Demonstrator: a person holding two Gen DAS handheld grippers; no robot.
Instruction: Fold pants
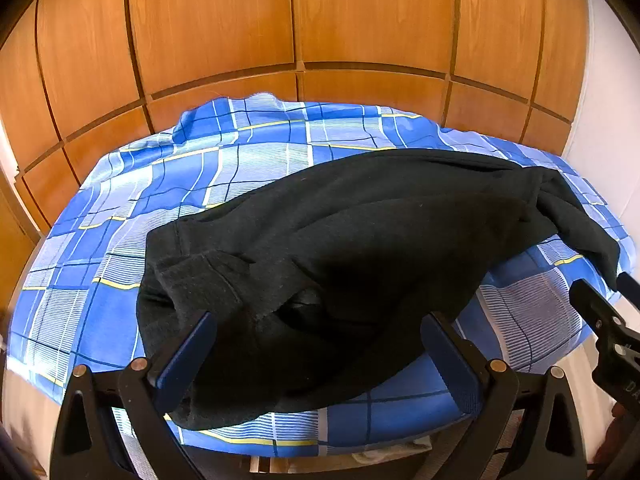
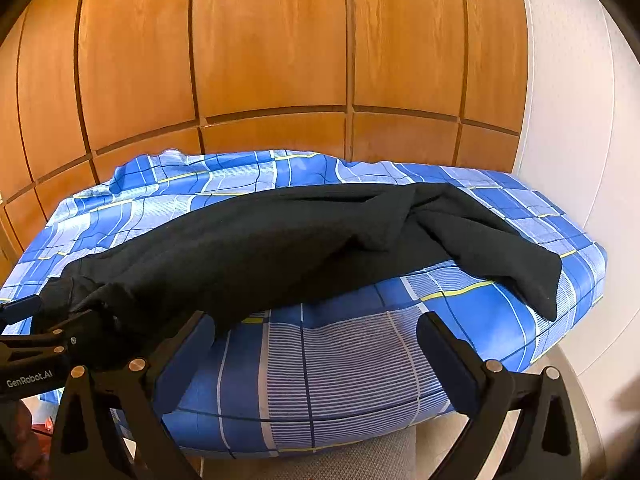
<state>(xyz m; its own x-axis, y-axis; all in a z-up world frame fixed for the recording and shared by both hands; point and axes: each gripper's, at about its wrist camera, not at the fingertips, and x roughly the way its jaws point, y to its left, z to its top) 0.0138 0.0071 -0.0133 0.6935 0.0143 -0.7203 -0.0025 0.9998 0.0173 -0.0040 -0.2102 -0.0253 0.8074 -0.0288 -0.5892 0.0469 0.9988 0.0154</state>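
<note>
Black pants (image 1: pixel 360 240) lying across blue checked sheet (image 1: pixel 120 216); left gripper (image 1: pixel 320 344) and right gripper (image 2: pixel 316 344) both spread wide, holding nothing.

You see black pants (image 1: pixel 360 248) lying on a sheet (image 1: pixel 256 160) with blue and light blue squares, white stripes and thin yellow lines. The wall of wood panels (image 2: pixel 272 40) behind is orange-brown. Your grippers have black frames and dark blue pads (image 2: pixel 448 364).
</note>
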